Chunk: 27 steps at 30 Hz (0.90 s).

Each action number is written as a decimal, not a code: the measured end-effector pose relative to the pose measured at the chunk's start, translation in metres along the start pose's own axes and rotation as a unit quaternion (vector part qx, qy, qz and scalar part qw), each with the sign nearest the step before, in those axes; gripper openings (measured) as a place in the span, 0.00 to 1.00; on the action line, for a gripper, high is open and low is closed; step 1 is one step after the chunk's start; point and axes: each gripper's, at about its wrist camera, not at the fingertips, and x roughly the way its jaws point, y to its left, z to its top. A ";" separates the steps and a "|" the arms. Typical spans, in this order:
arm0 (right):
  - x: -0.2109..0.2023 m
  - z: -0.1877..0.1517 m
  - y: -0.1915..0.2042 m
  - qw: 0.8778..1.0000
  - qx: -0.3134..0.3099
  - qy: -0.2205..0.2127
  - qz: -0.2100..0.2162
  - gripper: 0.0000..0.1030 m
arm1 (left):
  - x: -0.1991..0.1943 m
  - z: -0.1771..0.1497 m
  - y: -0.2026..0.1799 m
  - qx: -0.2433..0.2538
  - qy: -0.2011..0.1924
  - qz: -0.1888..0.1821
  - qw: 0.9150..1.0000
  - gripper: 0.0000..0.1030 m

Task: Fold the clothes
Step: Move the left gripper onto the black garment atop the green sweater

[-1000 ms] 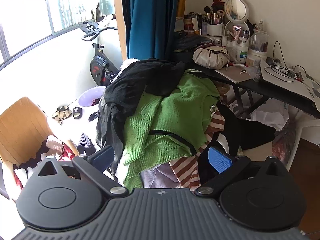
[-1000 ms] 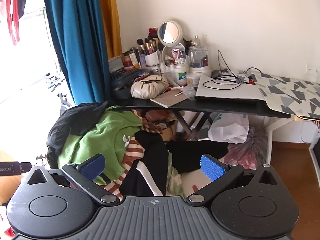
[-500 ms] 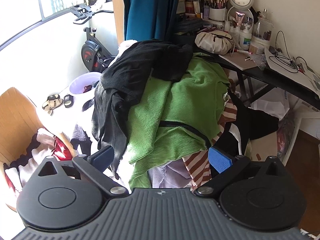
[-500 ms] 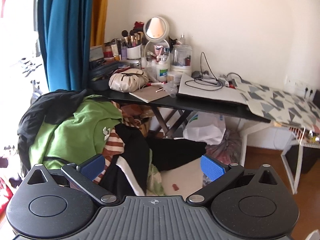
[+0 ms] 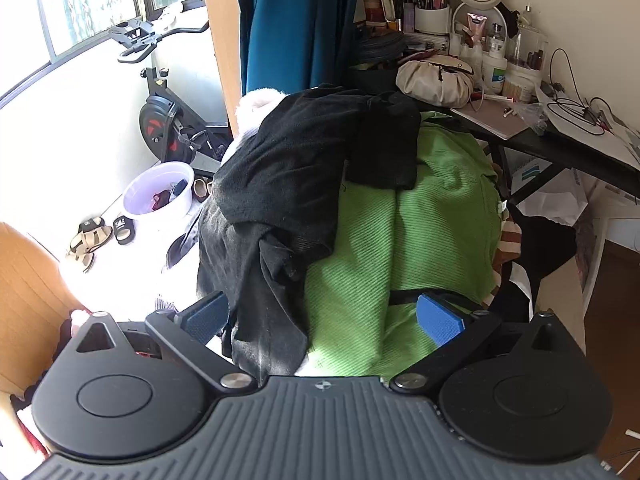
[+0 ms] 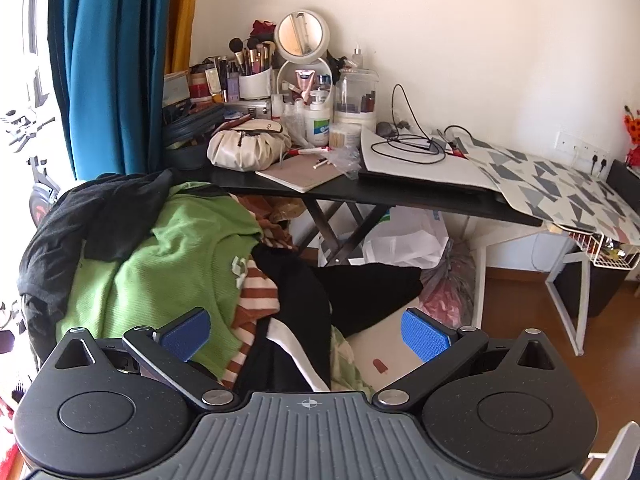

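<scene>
Hovering over a heap of clothes, the left gripper [image 5: 323,317] had its blue-padded fingers [image 5: 439,319] spread wide and held nothing; between and beyond them lay a black garment [image 5: 288,176] draped across the top and left side of the pile, and a ribbed green garment [image 5: 420,240] spilling down the middle and right; a thin black strap crossed the green cloth close to the right-hand pad; whether the pads touched the fabric could not be told. The right gripper [image 6: 306,334] was likewise wide open and empty, its fingers [image 6: 425,338] framing the right flank of the same heap, where a brown-and-white striped garment [image 6: 256,300] showed beneath the green one [image 6: 172,256], beside a black piece with a white band [image 6: 296,320] and a pale green cloth lower down. Behind the clothes stood a dark table [image 6: 400,196] crowded with a round mirror [image 6: 300,34], a cup of makeup brushes [image 6: 252,76], bottles, a cream drawstring pouch [image 6: 248,148], a notebook and a coiled black cable; plastic bags sat on the floor under it; a blue curtain [image 5: 296,20] hung behind the pile; to the left an exercise bike [image 5: 160,120], a lilac basin [image 5: 158,196] and sandals [image 5: 90,238] stood on the bright floor by the window.
</scene>
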 end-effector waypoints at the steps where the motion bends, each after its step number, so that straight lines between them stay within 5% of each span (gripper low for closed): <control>1: 0.000 0.001 0.007 1.000 0.001 -0.001 -0.002 0.99 | 0.004 0.002 0.003 0.007 0.001 0.000 1.000 0.99; 12: 0.007 0.007 0.057 1.000 0.018 0.016 -0.015 0.99 | 0.028 0.009 0.033 0.013 0.038 -0.026 0.999 0.99; 27: 0.008 0.011 0.093 1.000 0.000 0.009 -0.021 0.99 | 0.042 0.010 0.069 0.016 0.042 -0.018 0.999 0.99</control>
